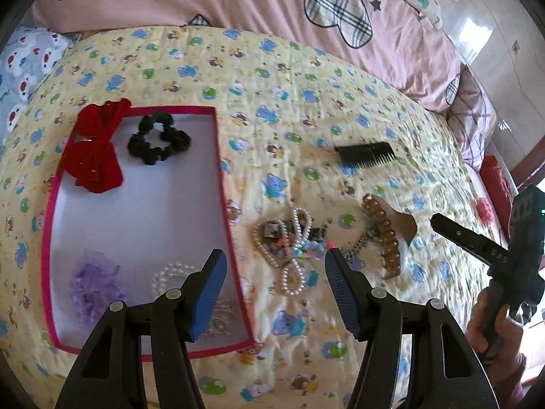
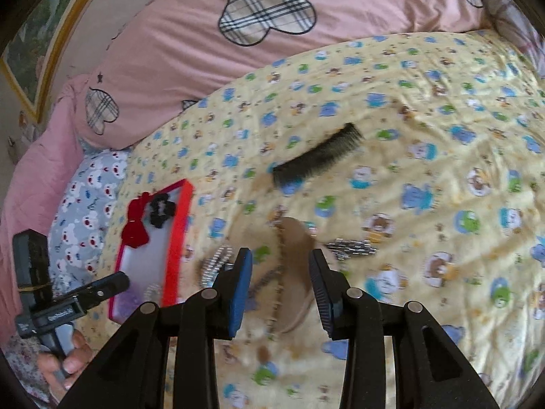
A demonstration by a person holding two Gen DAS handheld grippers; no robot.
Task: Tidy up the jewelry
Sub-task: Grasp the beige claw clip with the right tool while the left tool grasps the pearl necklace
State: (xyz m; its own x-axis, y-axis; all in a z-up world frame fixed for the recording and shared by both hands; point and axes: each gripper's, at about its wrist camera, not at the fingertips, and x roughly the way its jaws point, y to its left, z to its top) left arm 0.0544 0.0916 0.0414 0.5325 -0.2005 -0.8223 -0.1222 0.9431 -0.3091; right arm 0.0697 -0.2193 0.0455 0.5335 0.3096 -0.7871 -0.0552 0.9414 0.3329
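Note:
A pink-rimmed white tray (image 1: 218, 156) lies on the bed at left, holding a red bow (image 1: 95, 150), a black scrunchie (image 1: 158, 139), a purple scrunchie (image 1: 93, 283) and a pearl bracelet (image 1: 170, 274). A tangled pile of pearl strands and beads (image 1: 289, 248) lies right of the tray. My left gripper (image 1: 276, 289) is open and empty just above the pile. A tan claw clip (image 2: 293, 272) lies below my open, empty right gripper (image 2: 281, 289). A black comb (image 2: 318, 158) lies farther back. The tray shows in the right wrist view (image 2: 173, 231).
A yellow cartoon-print quilt (image 1: 306, 78) covers the bed. A pink duvet with plaid hearts (image 2: 204, 44) is bunched along the back. A silver sparkly clip (image 2: 352, 248) lies right of the claw clip. The right gripper (image 1: 439, 221) shows at the left view's right edge.

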